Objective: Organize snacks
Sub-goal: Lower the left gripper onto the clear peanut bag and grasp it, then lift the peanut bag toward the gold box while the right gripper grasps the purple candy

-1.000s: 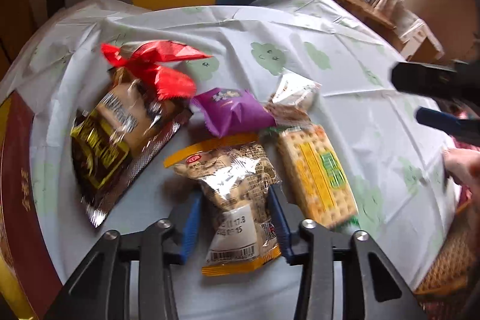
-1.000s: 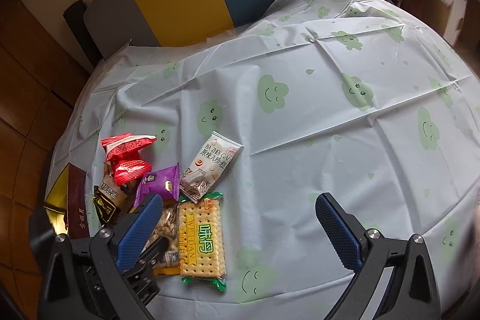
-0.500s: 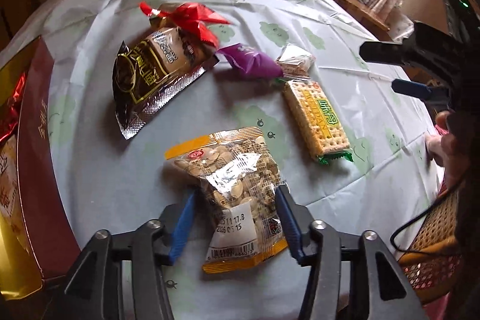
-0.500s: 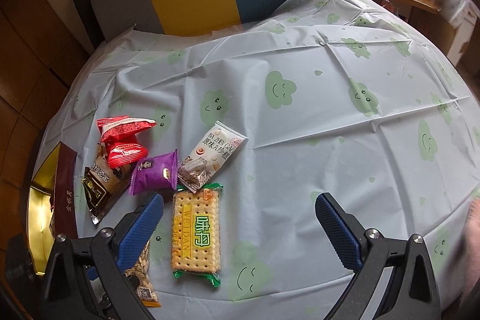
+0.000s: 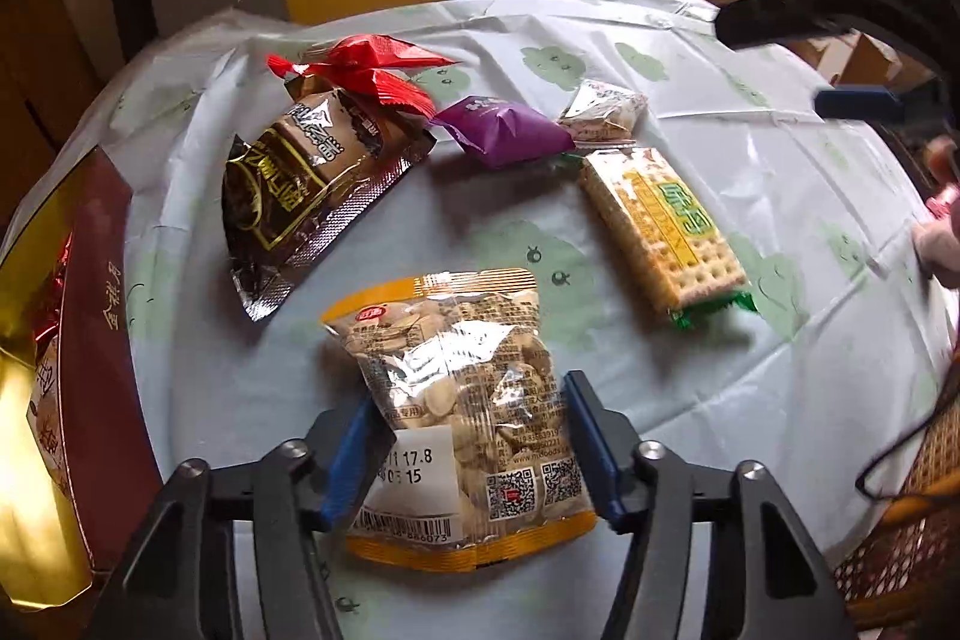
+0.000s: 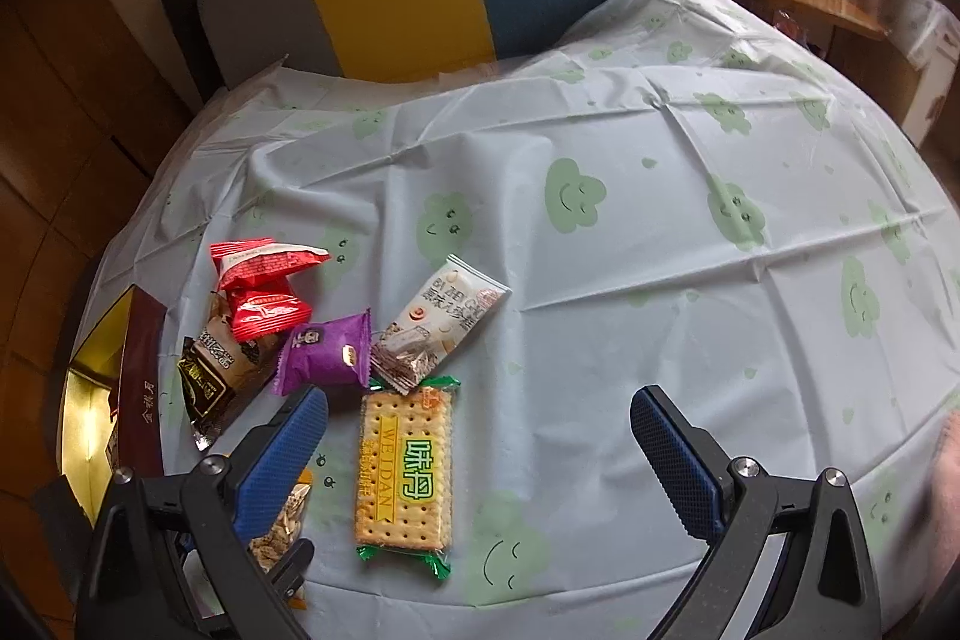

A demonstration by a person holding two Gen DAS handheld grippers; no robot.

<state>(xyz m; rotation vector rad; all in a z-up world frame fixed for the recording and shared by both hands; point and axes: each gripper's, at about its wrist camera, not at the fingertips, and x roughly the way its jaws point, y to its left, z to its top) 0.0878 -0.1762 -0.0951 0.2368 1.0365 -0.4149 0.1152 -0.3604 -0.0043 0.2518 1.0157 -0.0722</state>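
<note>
Cloud-print cloth covers the counter (image 6: 660, 232), snacks clustered at its left. Your left gripper (image 5: 471, 436) has just been opening; its fingers straddle the seed packet (image 5: 462, 388), grip released. Back off straight without dragging it. Your right gripper (image 6: 480, 460) hovers wide open beside the cracker pack (image 6: 405, 472).

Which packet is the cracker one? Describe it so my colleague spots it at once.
On the cloud-print tablecloth, find the snack cluster at its left edge. The cracker pack lies nearest the camera, just below the purple packet. It alone is a flat clear-wrapped slab of square crackers with a yellow-green label and green crimped ends.
</note>
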